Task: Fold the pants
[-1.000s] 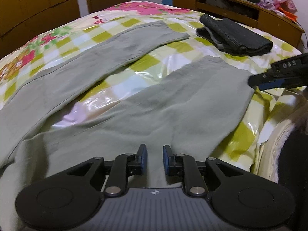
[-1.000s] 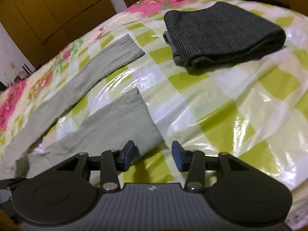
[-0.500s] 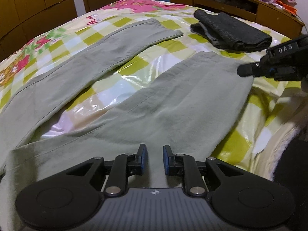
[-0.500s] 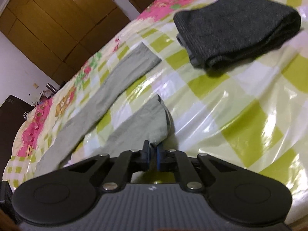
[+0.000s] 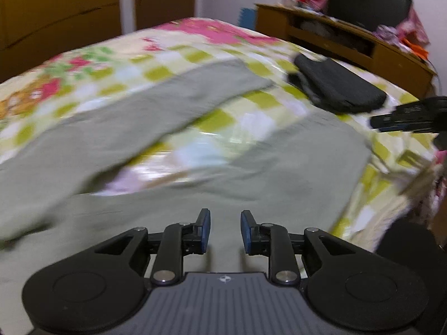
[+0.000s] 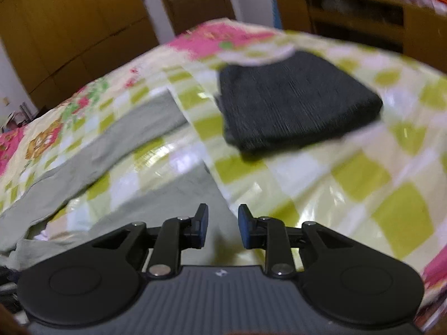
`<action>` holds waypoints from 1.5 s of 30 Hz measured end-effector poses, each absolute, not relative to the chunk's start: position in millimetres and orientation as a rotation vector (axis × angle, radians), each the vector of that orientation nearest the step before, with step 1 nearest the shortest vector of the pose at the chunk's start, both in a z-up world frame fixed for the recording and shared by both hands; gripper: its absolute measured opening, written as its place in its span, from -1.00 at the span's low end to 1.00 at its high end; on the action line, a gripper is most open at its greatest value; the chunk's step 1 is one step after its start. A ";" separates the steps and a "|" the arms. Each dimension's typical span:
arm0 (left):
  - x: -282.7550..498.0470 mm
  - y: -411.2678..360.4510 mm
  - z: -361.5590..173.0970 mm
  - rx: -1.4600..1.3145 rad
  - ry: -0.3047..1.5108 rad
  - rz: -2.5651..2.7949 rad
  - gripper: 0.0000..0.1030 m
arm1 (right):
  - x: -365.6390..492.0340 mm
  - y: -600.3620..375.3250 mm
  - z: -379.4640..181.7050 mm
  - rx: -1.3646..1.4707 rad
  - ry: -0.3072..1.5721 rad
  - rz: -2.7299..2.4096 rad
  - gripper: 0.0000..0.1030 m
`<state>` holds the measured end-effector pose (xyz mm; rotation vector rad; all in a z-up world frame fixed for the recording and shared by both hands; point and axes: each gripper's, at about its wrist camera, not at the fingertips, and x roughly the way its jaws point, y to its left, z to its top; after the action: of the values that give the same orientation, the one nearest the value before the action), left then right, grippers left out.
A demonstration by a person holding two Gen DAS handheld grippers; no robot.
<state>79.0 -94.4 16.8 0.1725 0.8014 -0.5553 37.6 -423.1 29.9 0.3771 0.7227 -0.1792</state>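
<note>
Where glossy checked bedspread (image 5: pixel 223 117) shows, matte grey-green pants (image 5: pixel 279 173)

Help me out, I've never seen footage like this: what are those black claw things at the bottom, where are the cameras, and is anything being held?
They are two hand-held grippers, one per hand of a person, each carrying a camera that looks forward along its fingers. One picture comes from the left gripper, the other from the right gripper. Both are open and hold nothing. On the checked bedspread lie grey-green pants, legs spread apart, and a folded dark garment beyond them. The left view also catches the right gripper's tip at its right edge.
</note>
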 end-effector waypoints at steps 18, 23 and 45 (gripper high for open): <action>210.9 208.8 34.7 0.246 0.765 -0.086 0.25 | 295.9 -76.2 46.5 -0.353 0.821 0.786 -0.17; 271.1 265.0 15.1 0.233 0.857 -0.037 0.25 | 350.7 -33.4 31.1 -0.478 0.849 0.837 -0.04; 304.3 274.5 -13.4 0.250 1.021 -0.087 -0.37 | 374.4 -7.7 1.5 -0.549 1.044 0.858 -0.95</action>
<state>304.3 274.5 -13.4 0.2503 1.0206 -0.0873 374.4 -7.7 1.5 -0.5491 1.0441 0.8576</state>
